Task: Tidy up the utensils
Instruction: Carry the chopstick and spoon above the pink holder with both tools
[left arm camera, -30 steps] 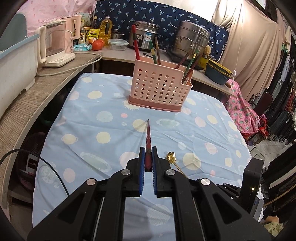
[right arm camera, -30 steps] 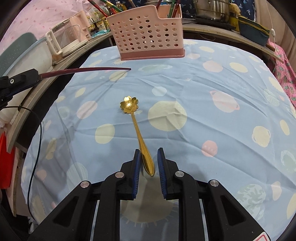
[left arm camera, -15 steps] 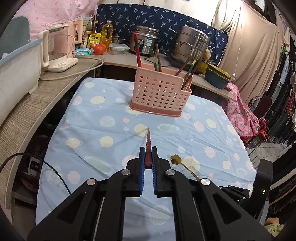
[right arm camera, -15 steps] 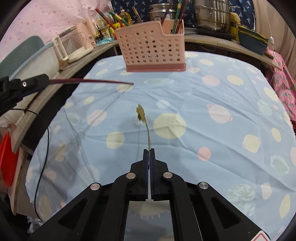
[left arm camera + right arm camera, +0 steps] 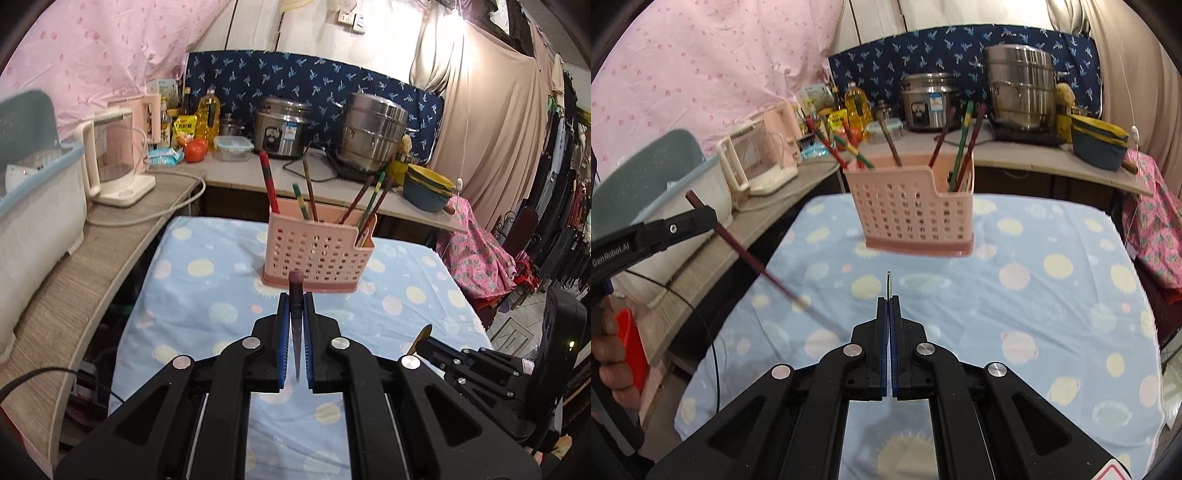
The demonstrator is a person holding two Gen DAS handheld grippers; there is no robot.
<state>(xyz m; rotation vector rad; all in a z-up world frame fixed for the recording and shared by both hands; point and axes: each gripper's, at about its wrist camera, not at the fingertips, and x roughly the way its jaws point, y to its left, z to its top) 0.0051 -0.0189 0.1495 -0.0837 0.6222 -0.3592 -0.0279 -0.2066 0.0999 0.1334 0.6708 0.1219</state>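
Both grippers are carrying utensils above the table, each pinching its load near one end so the rest stays free to drop into the holder. The left gripper [image 5: 295,325] is clamping a dark red chopstick [image 5: 753,258], pads pressed on its shaft; seen from the right wrist, the stick is slanting down and away over the cloth, thick end up behind the jaws. The right gripper [image 5: 888,317] is squeezing the gold spoon [image 5: 888,284] edge-on, so only a thin sliver is showing ahead of its pressed-together pads; in the left view its handle end [image 5: 421,336] is poking out beside the black frame. A hand [image 5: 609,354] is gripping the left tool's handle at the frame's edge. Ahead, the pink perforated utensil basket [image 5: 314,254] is standing on the spotted blue tablecloth [image 5: 1052,295], already bristling with chopsticks in two compartments. It is likely the destination for both pieces, well apart from either gripper. Behind it, a counter [image 5: 240,173] is crowding with a rice cooker [image 5: 280,125] and steel pot [image 5: 373,129].
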